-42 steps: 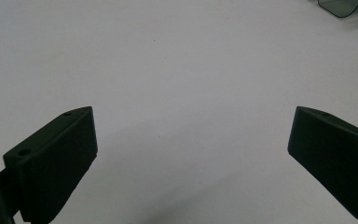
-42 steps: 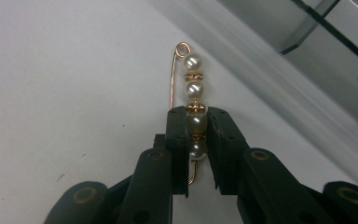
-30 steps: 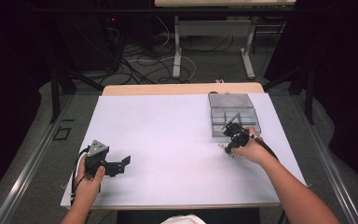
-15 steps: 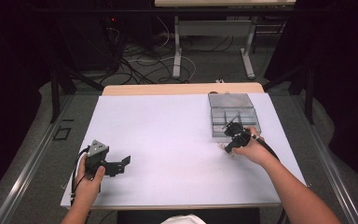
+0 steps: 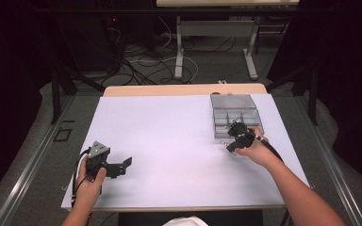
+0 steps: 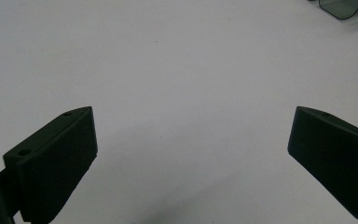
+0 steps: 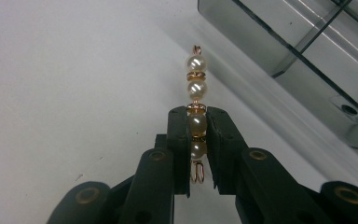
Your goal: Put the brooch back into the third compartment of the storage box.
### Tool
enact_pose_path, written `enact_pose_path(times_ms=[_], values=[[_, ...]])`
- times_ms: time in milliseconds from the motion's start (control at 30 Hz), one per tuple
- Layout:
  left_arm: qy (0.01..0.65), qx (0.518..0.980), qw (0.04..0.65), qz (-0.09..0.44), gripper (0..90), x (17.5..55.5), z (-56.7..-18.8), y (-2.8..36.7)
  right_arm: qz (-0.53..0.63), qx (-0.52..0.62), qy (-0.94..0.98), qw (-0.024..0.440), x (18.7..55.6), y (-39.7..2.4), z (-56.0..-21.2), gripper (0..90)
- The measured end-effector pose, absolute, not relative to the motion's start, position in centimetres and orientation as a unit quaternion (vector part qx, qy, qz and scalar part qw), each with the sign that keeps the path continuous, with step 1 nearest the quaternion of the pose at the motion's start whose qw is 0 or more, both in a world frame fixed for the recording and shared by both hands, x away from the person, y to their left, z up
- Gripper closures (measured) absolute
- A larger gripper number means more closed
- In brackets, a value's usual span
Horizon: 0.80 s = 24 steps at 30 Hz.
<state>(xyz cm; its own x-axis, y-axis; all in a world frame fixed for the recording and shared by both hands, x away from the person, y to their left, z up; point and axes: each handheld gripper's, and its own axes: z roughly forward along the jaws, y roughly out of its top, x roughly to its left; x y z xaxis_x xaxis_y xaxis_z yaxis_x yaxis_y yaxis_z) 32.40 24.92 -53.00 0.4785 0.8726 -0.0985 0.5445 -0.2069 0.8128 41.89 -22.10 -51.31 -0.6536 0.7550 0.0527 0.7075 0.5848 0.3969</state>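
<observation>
My right gripper (image 7: pixel 196 140) has its fingers (image 7: pixel 179 149) clamped on a pearl strand (image 7: pixel 196 105): four cream pearls strung on gold wire with small gold spacers between them. The lower two pearls sit between the fingers, the upper two stick out past the tips, and a gold wire loop shows at each end. In the high view that gripper (image 5: pixel 238 134) sits in my right hand (image 5: pixel 255 149) at the near edge of the box (image 5: pixel 234 101), over on the right side of the desk (image 5: pixel 169 141). The strand is too small to make out from up there.

The box is clear plastic with dividers, and through the right gripper view I see its wall (image 7: pixel 242 32) just beyond the strand, up and to the right, with compartments behind it. The strand is beside the box, not in it. I cannot tell whether it touches the white sheet below.

My left gripper (image 5: pixel 122 165) is well apart, at the near left of the desk, held in my left hand (image 5: pixel 90 181) with the grey plate (image 5: pixel 99 149) on top. Its fingers (image 6: pixel 51 163) are spread wide with nothing between them, just bare white sheet (image 6: pixel 182 93). A corner of the box peeks in at the top right (image 6: pixel 345 7).
</observation>
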Motion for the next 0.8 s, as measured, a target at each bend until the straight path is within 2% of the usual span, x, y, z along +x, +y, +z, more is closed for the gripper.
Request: enact_pose_path(times_ms=[67,100,800], values=[[0.471,0.752,0.418,0.196,1.1,32.4,-53.0,24.9,0.222,0.409,0.882,0.07,41.8,-22.1,-51.5,80.6],[0.471,0.751,0.418,0.196,1.1,32.4,-53.0,24.9,0.198,0.418,0.884,0.062,41.7,-22.0,-51.0,80.6],[0.471,0.754,0.415,0.192,1.1,32.4,-53.0,24.9,0.238,0.401,0.878,0.103,41.3,-22.6,-49.7,80.6]])
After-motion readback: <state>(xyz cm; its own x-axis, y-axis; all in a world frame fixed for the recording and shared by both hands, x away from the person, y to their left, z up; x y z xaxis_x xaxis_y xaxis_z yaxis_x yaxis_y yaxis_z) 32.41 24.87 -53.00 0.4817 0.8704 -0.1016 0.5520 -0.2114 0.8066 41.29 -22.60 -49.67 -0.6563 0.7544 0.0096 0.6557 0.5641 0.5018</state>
